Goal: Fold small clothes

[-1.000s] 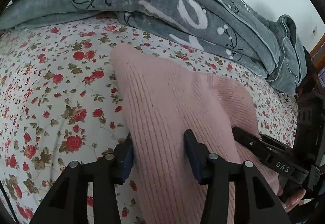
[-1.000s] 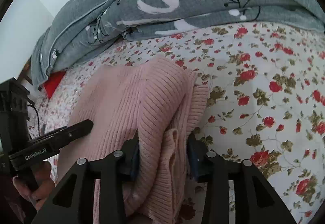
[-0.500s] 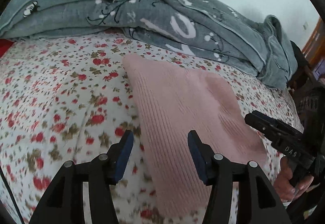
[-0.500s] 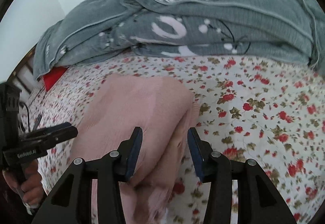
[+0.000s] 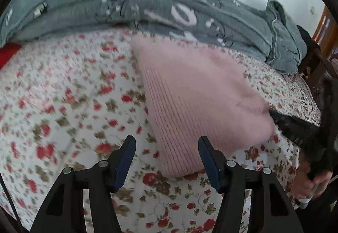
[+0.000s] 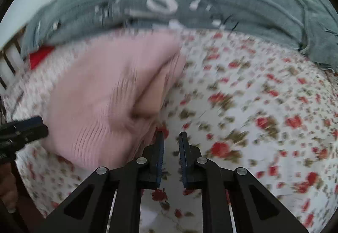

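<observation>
Releasing pink sweater (image 5: 196,102), both tools withdrawn

motion blur smears the floral bedsheet (image 6: 264,106) and grey quilt (image 6: 190,0); the quilt's white print is unreadable.

Folded pink sweater (image 5: 196,102) lies on floral sheet (image 5: 63,95).

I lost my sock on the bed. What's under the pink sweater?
The folded pink sweater lies on the flowered sheet, which shows all around it. Whatever is beneath the sweater is covered, so a sock there cannot be seen. Behind it lies a grey blanket.
</observation>
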`<state>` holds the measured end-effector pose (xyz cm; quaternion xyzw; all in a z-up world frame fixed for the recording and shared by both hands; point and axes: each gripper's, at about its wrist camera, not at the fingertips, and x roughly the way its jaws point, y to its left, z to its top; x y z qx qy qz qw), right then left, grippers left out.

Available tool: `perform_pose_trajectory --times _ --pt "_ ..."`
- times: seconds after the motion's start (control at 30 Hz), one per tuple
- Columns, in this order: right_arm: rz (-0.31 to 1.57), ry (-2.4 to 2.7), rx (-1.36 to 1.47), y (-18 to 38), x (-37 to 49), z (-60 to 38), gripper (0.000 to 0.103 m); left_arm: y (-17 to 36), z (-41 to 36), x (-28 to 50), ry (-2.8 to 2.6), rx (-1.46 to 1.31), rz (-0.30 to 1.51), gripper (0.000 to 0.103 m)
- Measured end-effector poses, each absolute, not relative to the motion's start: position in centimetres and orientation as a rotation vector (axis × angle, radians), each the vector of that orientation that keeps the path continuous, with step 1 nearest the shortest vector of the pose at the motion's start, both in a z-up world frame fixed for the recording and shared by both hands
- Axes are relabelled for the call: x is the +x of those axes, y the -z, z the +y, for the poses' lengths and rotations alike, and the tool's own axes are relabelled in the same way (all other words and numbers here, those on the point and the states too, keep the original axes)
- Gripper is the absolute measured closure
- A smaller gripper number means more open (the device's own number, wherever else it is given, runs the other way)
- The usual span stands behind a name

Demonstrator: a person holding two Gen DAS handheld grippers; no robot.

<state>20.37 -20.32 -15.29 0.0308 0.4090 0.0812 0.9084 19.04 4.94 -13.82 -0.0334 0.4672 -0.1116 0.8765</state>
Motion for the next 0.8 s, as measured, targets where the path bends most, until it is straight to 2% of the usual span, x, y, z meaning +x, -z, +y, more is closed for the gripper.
perform_pose_trajectory --times 0.13,0.2,0.27,0.4,0.63,0.8 --pt "0.721 -0.188 0.066 11.9 19.4 -19.5 0.084 12.5 4.5 19.7 0.256 -0.107 0.957 0.043" --pt "0.698 -0.223 0.053 11.5 19.5 -17.9 0.074 12.9 3.8 20.4 0.238 -0.091 0.965 0.043" --pt "0.697 -0.259 0.019 12.4 19.9 -15.9 0.074 14.2 3.0 20.9 0.206 -0.062 1.002 0.043" --pt "0.837 -0.220 -0.018 16.5 21.5 -14.6 0.078 16.2 3.7 20.7 0.205 -0.082 1.068 0.043" --pt "0.785 -0.230 0.027 14.0 21.6 -15.8 0.077 14.5 5.8 21.2 0.202 -0.122 1.005 0.043" --pt "0.782 -0.211 0.068 13.1 24.0 -16.6 0.061 13.7 6.1 23.7 0.214 -0.159 0.987 0.043"
